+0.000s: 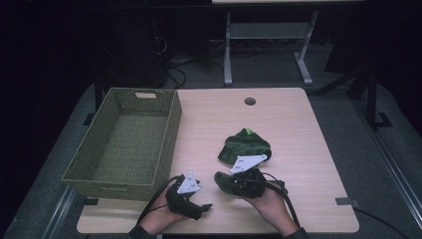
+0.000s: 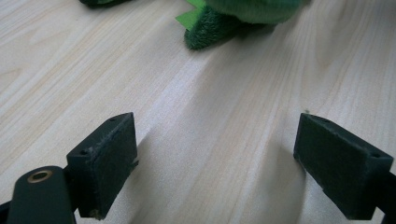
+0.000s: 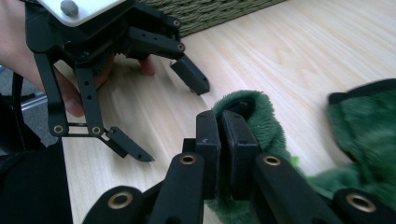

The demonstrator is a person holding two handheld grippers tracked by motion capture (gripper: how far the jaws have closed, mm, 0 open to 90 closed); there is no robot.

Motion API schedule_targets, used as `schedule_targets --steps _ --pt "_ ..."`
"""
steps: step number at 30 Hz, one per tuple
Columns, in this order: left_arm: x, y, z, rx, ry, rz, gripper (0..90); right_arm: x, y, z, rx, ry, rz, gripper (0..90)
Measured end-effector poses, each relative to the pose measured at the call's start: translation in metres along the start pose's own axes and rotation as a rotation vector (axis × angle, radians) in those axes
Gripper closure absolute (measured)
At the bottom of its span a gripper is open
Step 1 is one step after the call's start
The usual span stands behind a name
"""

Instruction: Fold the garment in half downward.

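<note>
With the right gripper [image 3: 219, 140] clamped on the green cloth's [image 1: 245, 145] edge, lift gently while the spread-jawed left gripper [image 1: 196, 208] waits, basket [image 1: 124, 144] nearby

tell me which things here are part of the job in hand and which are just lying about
In the job:
- green plush cloth, a fold of it pinched in the right gripper
- left gripper, jaws open over bare table
- woven basket, probably where the cloth goes

Lying about:
- wooden table with its cable hole
- desk frame on the floor behind
</note>
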State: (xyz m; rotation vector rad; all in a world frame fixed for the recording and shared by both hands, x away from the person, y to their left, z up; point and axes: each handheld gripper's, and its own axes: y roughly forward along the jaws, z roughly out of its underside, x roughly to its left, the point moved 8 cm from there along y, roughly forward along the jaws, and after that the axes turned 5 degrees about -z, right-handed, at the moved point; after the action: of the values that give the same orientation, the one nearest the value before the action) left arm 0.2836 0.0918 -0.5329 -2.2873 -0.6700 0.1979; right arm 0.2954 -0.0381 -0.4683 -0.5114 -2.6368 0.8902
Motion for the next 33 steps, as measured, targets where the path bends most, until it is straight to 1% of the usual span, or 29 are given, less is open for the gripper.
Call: schedule_targets --steps 5,9,14,19,21,24,26,28,32,33 --pt "0.0 0.0 0.0 0.0 0.001 0.0 12.6 -0.008 -0.014 0.003 -0.021 0.023 0.023 85.1" --pt "0.0 0.0 0.0 0.0 0.001 -0.001 12.6 -0.014 -0.021 0.008 -0.025 0.035 0.038 84.8" --pt "0.0 0.0 0.0 0.001 0.004 -0.001 12.6 -0.021 -0.03 0.018 -0.024 0.066 0.06 84.4" --pt "0.001 0.0 0.0 0.0 0.006 -0.003 12.6 -0.029 -0.037 0.03 -0.018 0.092 0.079 82.5" --pt "0.0 0.0 0.0 0.0 0.004 -0.002 12.6 -0.032 -0.039 0.034 -0.006 0.104 0.088 80.6" --pt "0.0 0.0 0.0 0.002 0.001 -0.004 12.6 -0.036 -0.045 0.041 0.01 0.116 0.11 78.6" --pt "0.0 0.0 0.0 0.002 0.0 -0.003 12.6 -0.039 -0.051 0.043 0.006 0.121 0.121 78.5" --pt "0.0 0.0 0.0 -0.001 0.001 -0.006 12.6 -0.041 -0.058 0.042 -0.009 0.12 0.128 79.9" --pt "0.001 0.0 0.0 -0.001 0.007 -0.007 12.6 -0.038 -0.066 0.03 -0.041 0.107 0.14 82.3" --pt "0.0 0.0 0.0 -0.001 0.005 -0.006 12.6 -0.038 -0.067 0.026 -0.05 0.091 0.144 83.0"
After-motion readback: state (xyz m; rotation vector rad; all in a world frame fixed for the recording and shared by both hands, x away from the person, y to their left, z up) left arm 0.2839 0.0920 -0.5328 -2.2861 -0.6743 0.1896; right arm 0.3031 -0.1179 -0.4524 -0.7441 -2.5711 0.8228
